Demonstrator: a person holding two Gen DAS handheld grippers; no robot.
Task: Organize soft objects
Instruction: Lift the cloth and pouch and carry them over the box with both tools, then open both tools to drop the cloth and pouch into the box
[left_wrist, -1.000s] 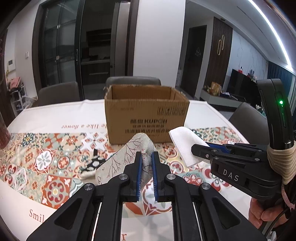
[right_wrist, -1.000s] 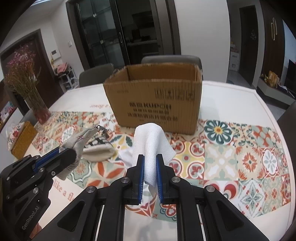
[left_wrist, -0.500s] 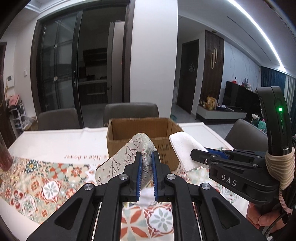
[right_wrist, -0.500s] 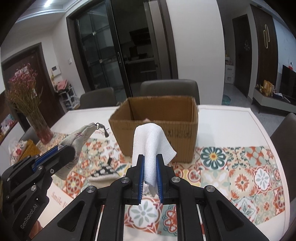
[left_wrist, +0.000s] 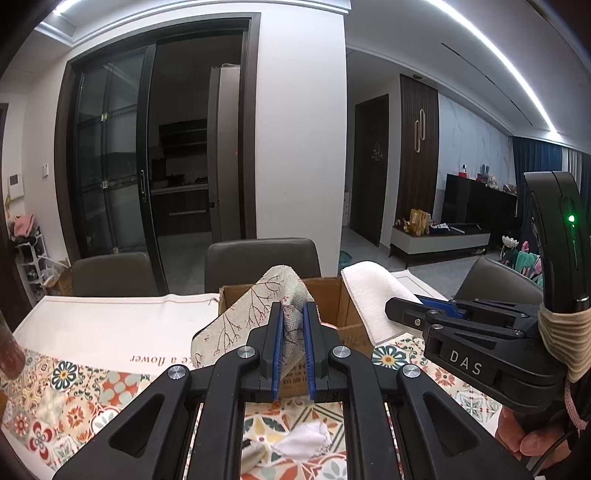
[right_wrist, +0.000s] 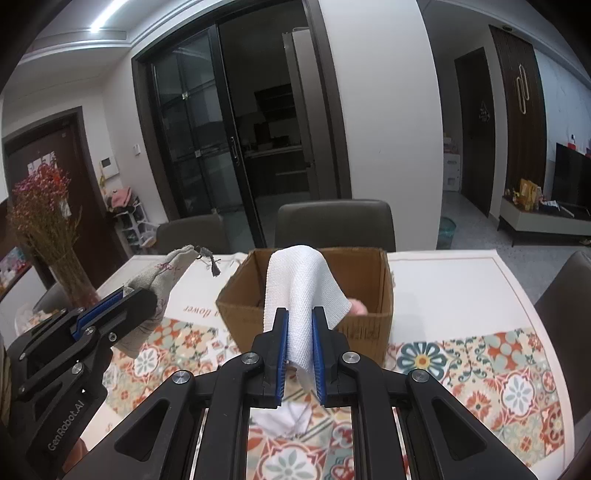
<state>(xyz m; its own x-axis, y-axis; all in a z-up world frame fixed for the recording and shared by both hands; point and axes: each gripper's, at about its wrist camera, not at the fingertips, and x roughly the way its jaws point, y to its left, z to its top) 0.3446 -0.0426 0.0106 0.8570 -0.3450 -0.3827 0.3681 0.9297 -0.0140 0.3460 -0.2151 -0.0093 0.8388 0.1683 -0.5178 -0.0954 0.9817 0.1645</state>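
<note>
Soft beige linen pouch printed with red branches (left_wrist: 255, 314) is pinched in the nearly closed left tool (left_wrist: 292, 332), held above the patterned tablecloth-covered table (left_wrist: 92, 387). A white woven cloth (right_wrist: 299, 295) hangs clamped between the blue pads of the right tool (right_wrist: 298, 339). Both hang in front of the open brown cardboard box (right_wrist: 369, 325). Another white cloth (left_wrist: 303, 439) lies on the table below.

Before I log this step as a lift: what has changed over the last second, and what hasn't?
Both grippers rose toward the cardboard box: a second ago its front wall showed, now its open top does. The left gripper stays clamped on the branch-print pouch, the right gripper on the white cloth. Nothing was released; the box hasn't moved.
</note>
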